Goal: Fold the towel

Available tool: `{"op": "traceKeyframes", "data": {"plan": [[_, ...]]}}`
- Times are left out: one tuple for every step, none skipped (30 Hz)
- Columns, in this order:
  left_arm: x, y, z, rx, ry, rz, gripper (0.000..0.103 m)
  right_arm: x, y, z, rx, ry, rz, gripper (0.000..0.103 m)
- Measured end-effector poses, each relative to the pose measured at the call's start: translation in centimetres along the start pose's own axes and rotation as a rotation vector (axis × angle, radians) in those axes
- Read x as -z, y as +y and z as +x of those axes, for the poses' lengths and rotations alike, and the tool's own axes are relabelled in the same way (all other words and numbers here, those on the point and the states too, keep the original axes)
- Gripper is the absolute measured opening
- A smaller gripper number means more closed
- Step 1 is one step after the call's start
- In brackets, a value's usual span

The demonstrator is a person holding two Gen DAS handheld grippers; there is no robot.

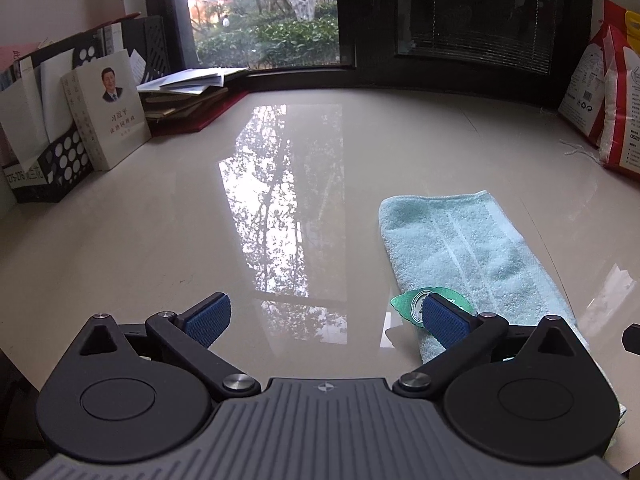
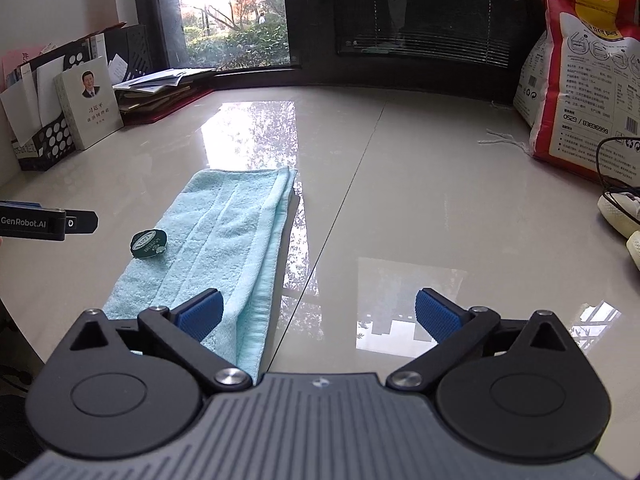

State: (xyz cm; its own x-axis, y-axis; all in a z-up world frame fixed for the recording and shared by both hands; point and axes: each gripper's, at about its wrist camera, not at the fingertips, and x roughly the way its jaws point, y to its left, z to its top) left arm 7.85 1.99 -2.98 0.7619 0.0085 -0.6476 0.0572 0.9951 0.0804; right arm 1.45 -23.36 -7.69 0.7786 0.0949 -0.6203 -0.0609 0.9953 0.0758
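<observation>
Over on the glossy beige tabletop lies one folded light-blue terry towel with one green round tag. Only the right view shows white shoes. Both the left gripper and right gripper are spread wide, pinching nothing; the towel sits under each one's inner finger.

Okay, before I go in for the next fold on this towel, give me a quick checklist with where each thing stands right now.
1. Left gripper open, nothing between its pads: ok.
2. Right gripper open, empty: ok.
3. Light blue terry towel lying flat as a long folded strip: ok.
4. Dark green round tag lying on top of the towel, may get folded in: not ok.
5. Glossy beige tabletop bare around the towel: ok.
6. Layer edges aligned: cannot tell.
</observation>
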Motion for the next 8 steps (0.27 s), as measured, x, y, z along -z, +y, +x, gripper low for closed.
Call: {"op": "traceKeyframes", "data": {"plan": [[0.02, -0.03, -0.04, 0.001, -0.001, 0.000, 0.103, -0.03, -0.04, 0.00, 0.002, 0.001, 0.002, 0.103], [0.03, -0.09, -0.10, 0.000, -0.004, 0.000, 0.103, -0.04, -0.09, 0.00, 0.004, 0.002, 0.004, 0.103], [0.05, -0.13, -0.13, 0.002, -0.006, 0.003, 0.103, -0.04, -0.21, 0.04, 0.009, 0.003, 0.006, 0.103], [0.06, -0.18, -0.15, 0.004, -0.008, 0.005, 0.103, -0.04, -0.28, 0.07, 0.012, 0.004, 0.007, 0.103], [0.05, -0.19, -0.12, 0.005, -0.010, 0.006, 0.103, -0.03, -0.37, 0.10, 0.013, 0.006, 0.009, 0.103], [0.05, -0.21, -0.09, 0.006, -0.011, 0.008, 0.103, -0.01, -0.46, 0.13, 0.014, 0.008, 0.011, 0.103], [0.06, -0.24, -0.06, 0.007, -0.009, 0.009, 0.103, -0.02, -0.48, 0.12, 0.016, 0.009, 0.011, 0.103], [0.07, -0.26, -0.02, 0.009, -0.008, 0.010, 0.103, -0.03, -0.50, 0.11, 0.017, 0.010, 0.012, 0.103]]}}
